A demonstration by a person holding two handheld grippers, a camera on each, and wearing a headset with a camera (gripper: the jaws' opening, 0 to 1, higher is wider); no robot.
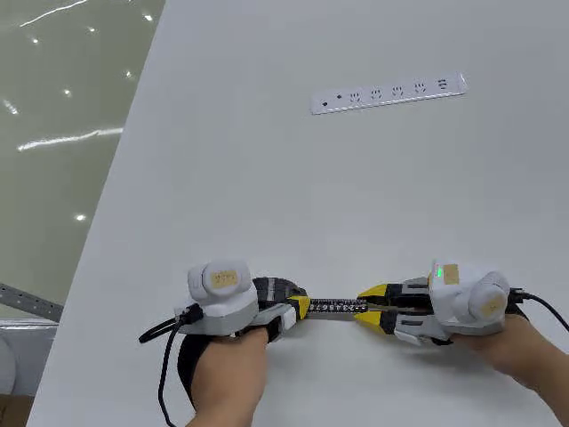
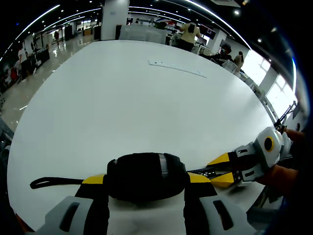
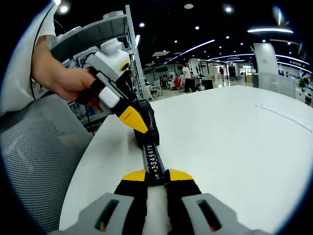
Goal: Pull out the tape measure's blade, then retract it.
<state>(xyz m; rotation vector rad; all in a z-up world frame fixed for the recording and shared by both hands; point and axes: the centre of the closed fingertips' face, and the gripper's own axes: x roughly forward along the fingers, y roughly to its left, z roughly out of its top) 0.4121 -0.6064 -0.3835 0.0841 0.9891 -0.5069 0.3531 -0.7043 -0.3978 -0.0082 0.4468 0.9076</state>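
I see a power strip (image 1: 388, 93) lying far off on the white surface (image 1: 267, 178), well clear. My left gripper (image 1: 295, 304) clamps the tape measure (image 2: 146, 176) near me; my right gripper (image 1: 372, 305) pinches its blade (image 3: 152, 161).

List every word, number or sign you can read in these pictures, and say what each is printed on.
"2 3 4 5 6 7 8": white digits along the black blade, right gripper view.
The same markings in the head view: too small to read.
On the tape measure case: no readable text.
On the power strip: socket markings too small to read.
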